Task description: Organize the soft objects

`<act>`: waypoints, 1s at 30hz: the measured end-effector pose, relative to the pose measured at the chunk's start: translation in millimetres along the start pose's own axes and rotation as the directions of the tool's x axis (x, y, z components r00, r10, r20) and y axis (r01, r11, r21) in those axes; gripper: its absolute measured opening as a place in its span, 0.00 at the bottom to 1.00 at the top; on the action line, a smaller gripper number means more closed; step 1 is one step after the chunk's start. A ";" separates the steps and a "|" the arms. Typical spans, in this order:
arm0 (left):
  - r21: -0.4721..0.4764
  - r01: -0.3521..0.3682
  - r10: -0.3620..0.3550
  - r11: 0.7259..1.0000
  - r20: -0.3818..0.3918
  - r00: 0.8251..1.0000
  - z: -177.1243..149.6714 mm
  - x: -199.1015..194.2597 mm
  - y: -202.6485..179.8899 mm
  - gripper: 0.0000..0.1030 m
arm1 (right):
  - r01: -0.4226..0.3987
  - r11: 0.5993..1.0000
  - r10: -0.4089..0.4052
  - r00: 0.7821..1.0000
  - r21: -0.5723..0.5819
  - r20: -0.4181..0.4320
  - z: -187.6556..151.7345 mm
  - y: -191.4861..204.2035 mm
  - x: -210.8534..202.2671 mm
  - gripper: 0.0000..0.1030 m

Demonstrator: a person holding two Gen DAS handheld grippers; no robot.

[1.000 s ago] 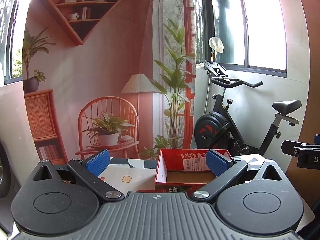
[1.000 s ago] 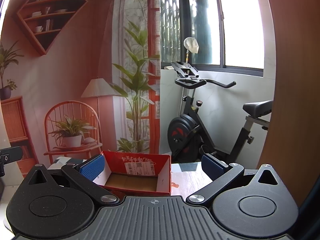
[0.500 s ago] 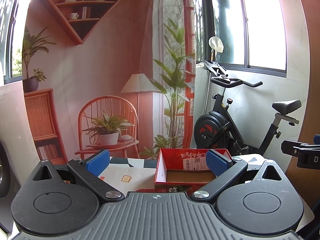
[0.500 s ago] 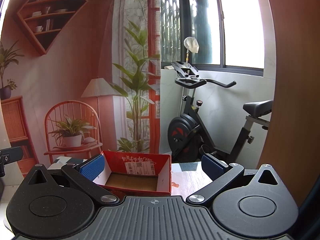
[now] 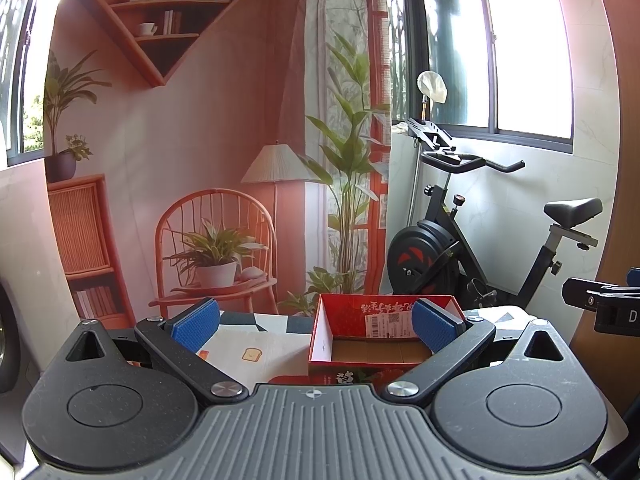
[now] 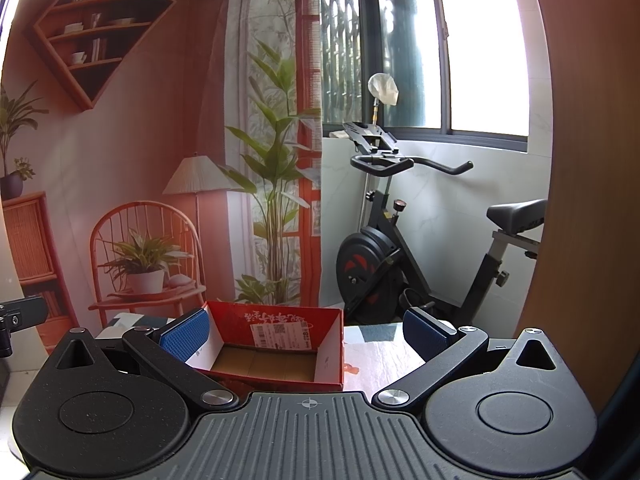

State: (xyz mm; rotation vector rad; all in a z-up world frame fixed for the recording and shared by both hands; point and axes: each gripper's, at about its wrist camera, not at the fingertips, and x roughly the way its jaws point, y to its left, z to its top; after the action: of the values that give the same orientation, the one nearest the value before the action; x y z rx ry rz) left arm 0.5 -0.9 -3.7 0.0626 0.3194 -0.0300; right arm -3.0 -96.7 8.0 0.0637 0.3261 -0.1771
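You hold both grippers, left (image 5: 316, 326) and right (image 6: 305, 332), spread wide and empty over the table (image 5: 240, 344), the empty red box (image 5: 380, 354) lying just ahead between them, long axis crosswise, no soft object yet in view.

A printed backdrop (image 5: 224, 128) is hanging across the far wall, showing a diamond-shaped shelf (image 5: 172, 12), a cane chair (image 5: 216, 248) with a potted plant, a floor lamp (image 5: 276, 168) and a tall leafy plant (image 5: 348, 152). Beside it, an exercise bike (image 5: 472, 240) is standing against a pale marble-look wall (image 5: 516, 184). Daylight is pouring in through the windows (image 5: 520, 40) above it, and a brown wooden panel (image 6: 584, 160) is curving up at the right edge
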 end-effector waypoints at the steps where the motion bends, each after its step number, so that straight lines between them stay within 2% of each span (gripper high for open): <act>1: 0.000 0.000 0.000 1.000 0.000 1.000 0.0 0.0 0.0 1.00 | 0.000 1.000 0.000 1.000 0.000 0.000 -0.1 0.0 0.0 1.00; 30: -0.009 -0.001 0.001 1.000 -0.015 1.000 -5.1 0.5 -0.6 1.00 | -0.015 1.000 0.015 1.000 0.013 -0.001 -5.3 3.7 2.6 1.00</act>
State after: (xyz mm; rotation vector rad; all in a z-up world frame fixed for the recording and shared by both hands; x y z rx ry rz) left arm -0.7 -1.2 -8.7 0.0542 0.3348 -0.0267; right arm -1.5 -92.9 2.3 0.0788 0.3257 -0.1645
